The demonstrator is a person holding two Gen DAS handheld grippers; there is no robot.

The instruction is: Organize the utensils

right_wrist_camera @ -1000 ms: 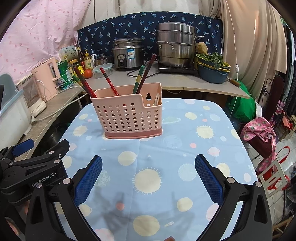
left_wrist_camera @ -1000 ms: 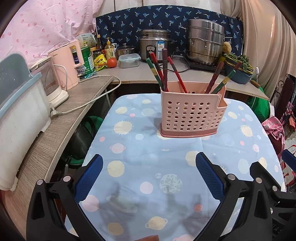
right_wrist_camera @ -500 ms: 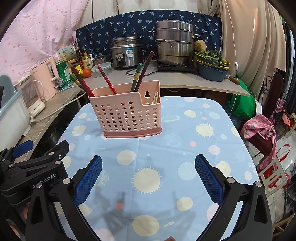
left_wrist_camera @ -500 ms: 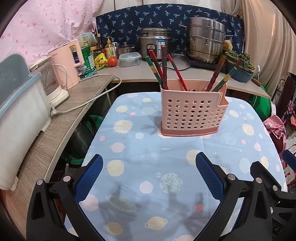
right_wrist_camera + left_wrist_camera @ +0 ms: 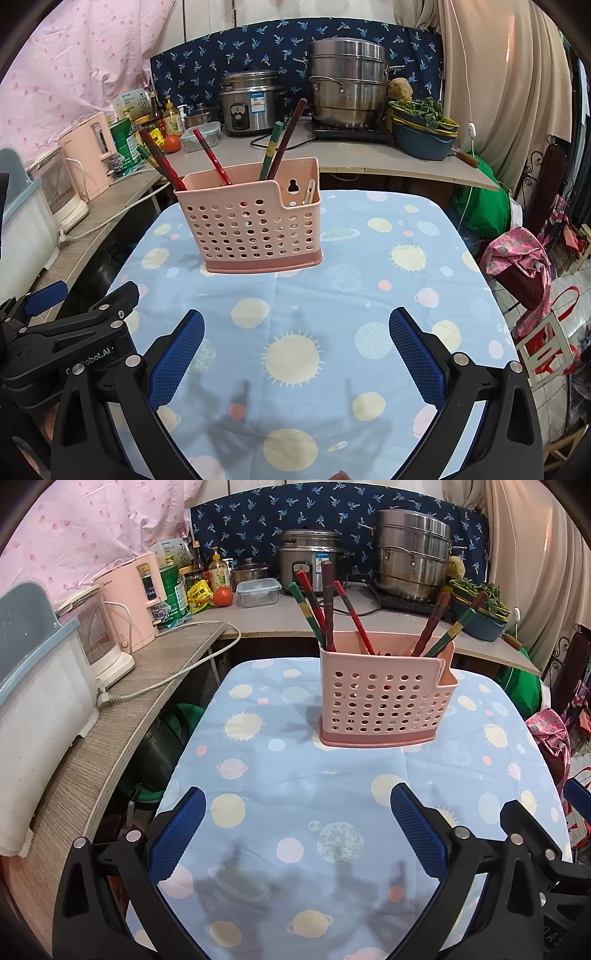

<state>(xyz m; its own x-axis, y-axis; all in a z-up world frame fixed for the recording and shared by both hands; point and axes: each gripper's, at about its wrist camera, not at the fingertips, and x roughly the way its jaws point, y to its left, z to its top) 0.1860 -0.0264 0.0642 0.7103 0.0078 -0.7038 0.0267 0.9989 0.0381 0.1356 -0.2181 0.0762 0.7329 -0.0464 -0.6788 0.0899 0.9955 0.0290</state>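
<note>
Apparently the sorting is done or paused: chopsticks (image 5: pixel 327 605) stand in the pink basket (image 5: pixel 384 698) at upper centre. Left gripper (image 5: pixel 297 830) and right gripper (image 5: pixel 295 349) hover wide open, empty; nothing loose remains to fetch.

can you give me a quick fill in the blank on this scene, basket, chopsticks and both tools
1. The pink basket stands on a blue ____ printed with suns and planets.
2. The chopsticks stand ____ the basket.
3. The left tool and the right tool both have their jaws ____, with nothing between them.
4. The round red thing on the counter beside the clear box is a ____.

Missing words: cloth; inside; open; tomato
</note>
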